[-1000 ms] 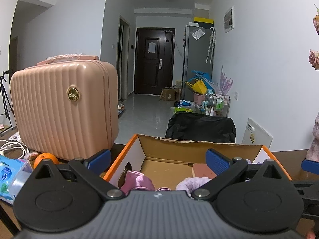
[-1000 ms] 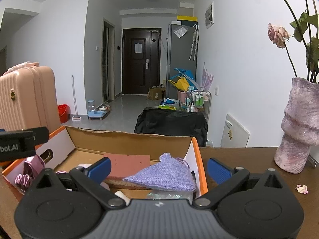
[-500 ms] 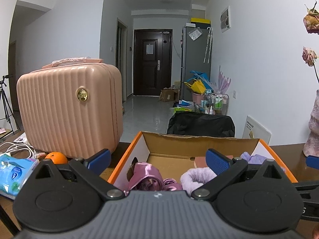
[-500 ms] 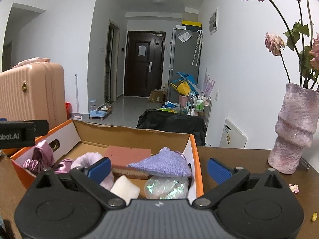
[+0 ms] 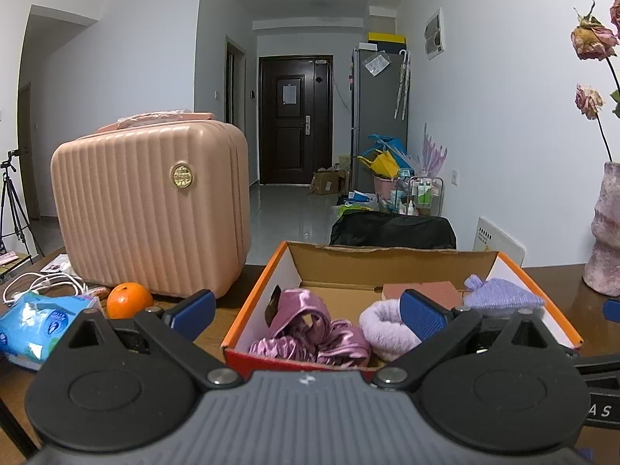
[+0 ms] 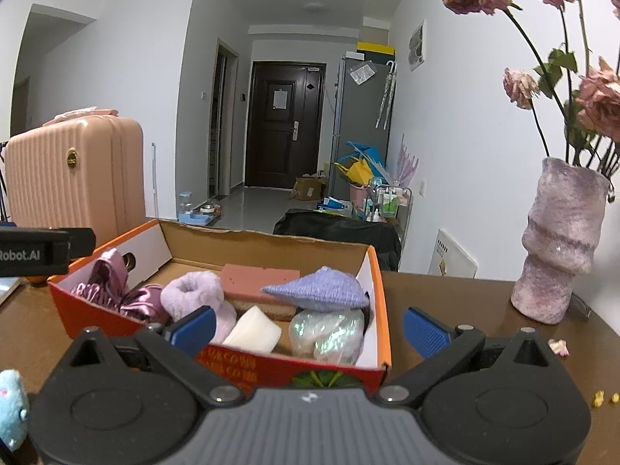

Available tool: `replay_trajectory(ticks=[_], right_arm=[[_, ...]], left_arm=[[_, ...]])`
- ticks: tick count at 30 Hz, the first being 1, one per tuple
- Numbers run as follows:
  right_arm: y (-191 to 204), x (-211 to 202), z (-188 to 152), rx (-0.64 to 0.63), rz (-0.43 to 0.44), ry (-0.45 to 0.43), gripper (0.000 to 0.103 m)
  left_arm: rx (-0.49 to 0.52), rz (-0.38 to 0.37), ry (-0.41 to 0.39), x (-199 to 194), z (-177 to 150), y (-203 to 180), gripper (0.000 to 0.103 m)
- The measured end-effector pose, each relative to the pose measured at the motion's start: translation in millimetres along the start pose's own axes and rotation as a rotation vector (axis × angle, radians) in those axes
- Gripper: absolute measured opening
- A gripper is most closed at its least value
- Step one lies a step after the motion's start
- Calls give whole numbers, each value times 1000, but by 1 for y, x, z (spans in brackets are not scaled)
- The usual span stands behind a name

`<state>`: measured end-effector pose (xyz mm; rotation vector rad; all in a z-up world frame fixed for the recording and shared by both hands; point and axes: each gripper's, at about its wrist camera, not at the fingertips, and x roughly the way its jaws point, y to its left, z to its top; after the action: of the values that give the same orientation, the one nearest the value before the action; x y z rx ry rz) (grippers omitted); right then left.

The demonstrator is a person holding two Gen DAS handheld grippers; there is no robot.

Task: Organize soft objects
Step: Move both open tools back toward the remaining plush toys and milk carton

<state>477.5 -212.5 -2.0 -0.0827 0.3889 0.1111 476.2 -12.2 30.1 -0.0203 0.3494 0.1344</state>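
in the left wrist view the left gripper (image 5: pixel 306 312) hangs level and wide open, holding nothing, just short of the box (image 5: pixel 252 312); the satin scrunchie (image 5: pixel 310 333) lies at 12 o'clock between its fingers, the fluffy scrunchie (image 5: pixel 381 327) towards 1 o'clock. in the right wrist view the right gripper (image 6: pixel 308 323) is also level, spread wide and empty, facing the box's near wall, with the white sponge (image 6: pixel 252 333) and shiny pouch (image 6: pixel 329 333) at 12 o'clock under the knitted pouch (image 6: pixel 319 290). this looks like a pause between picks; a blue plush toy (image 6: pixel 9 403) at 8 o'clock seems still outside, so the next move likely calls for turning to it.
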Motion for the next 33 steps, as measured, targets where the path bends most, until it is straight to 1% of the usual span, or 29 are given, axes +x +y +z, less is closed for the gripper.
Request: replay_trajectory(ticks=[8, 18, 27, 33], right_arm=[[-1, -25, -12, 14, 0, -11, 103], [0, -57, -31, 33, -1, -9, 103], [5, -91, -46, 35, 17, -23, 103], [11, -114, -54, 28, 29, -36, 103]], left_arm=[[27, 18, 5, -17, -14, 6, 103], [31, 20, 16, -45, -28, 14, 103], [39, 17, 22, -73, -40, 24, 103], [39, -8, 30, -92, -49, 33, 103]])
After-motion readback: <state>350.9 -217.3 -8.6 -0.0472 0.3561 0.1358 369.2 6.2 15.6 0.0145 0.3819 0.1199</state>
